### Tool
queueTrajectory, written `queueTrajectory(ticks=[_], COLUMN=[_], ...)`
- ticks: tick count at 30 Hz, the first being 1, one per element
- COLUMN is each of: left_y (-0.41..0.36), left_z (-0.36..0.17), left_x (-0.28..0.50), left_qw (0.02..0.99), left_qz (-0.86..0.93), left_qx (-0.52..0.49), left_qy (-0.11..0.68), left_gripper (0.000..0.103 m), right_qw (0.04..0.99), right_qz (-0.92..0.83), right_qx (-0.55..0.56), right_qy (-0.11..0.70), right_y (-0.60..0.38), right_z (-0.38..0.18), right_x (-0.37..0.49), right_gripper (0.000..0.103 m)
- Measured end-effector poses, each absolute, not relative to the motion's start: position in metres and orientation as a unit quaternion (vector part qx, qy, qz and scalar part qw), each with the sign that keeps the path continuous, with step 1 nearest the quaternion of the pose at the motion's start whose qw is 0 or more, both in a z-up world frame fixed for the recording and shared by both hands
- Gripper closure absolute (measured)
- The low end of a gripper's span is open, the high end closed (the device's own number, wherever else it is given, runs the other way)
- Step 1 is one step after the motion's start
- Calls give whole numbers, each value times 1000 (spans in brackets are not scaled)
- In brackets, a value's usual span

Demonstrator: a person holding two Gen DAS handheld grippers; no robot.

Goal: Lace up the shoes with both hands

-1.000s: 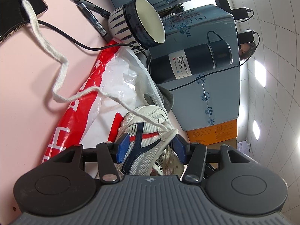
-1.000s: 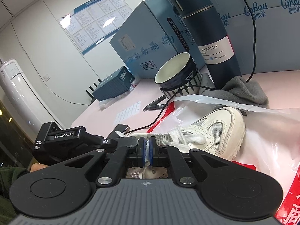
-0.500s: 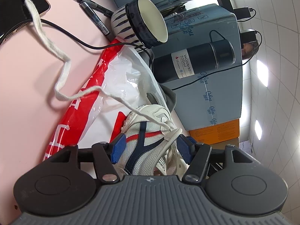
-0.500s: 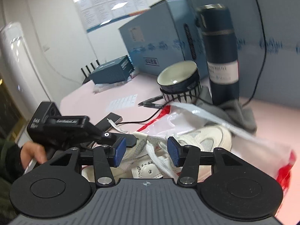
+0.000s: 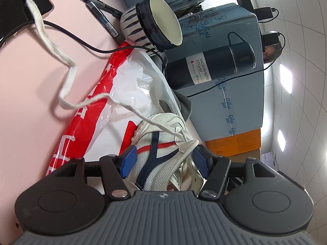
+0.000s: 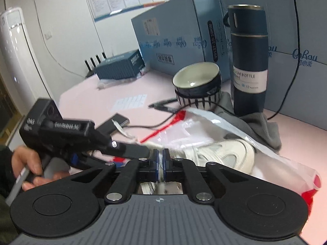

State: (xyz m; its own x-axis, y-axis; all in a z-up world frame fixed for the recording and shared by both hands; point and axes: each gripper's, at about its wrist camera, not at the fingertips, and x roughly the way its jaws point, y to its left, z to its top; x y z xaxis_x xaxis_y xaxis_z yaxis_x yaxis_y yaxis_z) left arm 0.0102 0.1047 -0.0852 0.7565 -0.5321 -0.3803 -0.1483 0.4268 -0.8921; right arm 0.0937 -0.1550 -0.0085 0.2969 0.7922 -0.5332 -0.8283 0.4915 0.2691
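Note:
A white mesh shoe (image 5: 161, 159) with navy and red stripes lies on a plastic bag on the pink table. The blue pads of my left gripper (image 5: 164, 161) press its two sides. The long free end of the white shoelace (image 5: 67, 77) snakes from the eyelets across the table, and its tip rests on a black phone. In the right wrist view the shoe's toe (image 6: 224, 155) shows just beyond my right gripper (image 6: 160, 159). That gripper is shut on a short stretch of shoelace (image 6: 161, 183) over the shoe's opening. One left gripper finger (image 6: 130, 149) reaches in from the left.
The red-and-white plastic bag (image 5: 126, 81) lies under the shoe. Behind it stand a striped bowl (image 5: 161, 24), a dark vacuum bottle (image 5: 210, 67), a grey cloth (image 6: 255, 126) and blue cartons (image 5: 235, 106). Pens (image 5: 102, 18), a black cable (image 5: 81, 42) and the phone (image 5: 20, 10) lie far left. A person's hand (image 6: 24, 163) holds the left gripper.
My right gripper opened, then shut again on the lace, while rolling upright and lifting a little. My left gripper's jaws widened slightly around the shoe and otherwise stayed put.

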Motion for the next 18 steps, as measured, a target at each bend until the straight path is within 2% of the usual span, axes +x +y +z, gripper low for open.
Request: queueTrajectory(ticks=[3, 5, 6, 11, 15, 18], left_y=[105, 105, 105, 108, 109, 108], left_z=[-82, -76, -73, -61, -60, -58], left_x=[9, 8, 8, 5, 4, 4], left_qw=[782, 788, 792, 806, 808, 812], left_qz=[-126, -130, -133, -149, -143, -140], left_qx=[-515, -508, -505, -487, -487, -483], left_qy=[327, 323, 318, 303, 299, 295], left_gripper=[46, 46, 46, 45, 45, 45], right_qw=[806, 807, 807, 798, 795, 801], right_qz=[504, 502, 503, 505, 501, 498], right_qx=[-30, -50, -62, -121, -137, -135], right_qy=[309, 306, 304, 306, 312, 305], right_y=[-155, -157, -158, -160, -154, -144], right_z=[-4, 0, 2, 3, -4, -7], right_x=[94, 92, 90, 83, 82, 83], right_gripper=[97, 84, 83, 83, 95, 95])
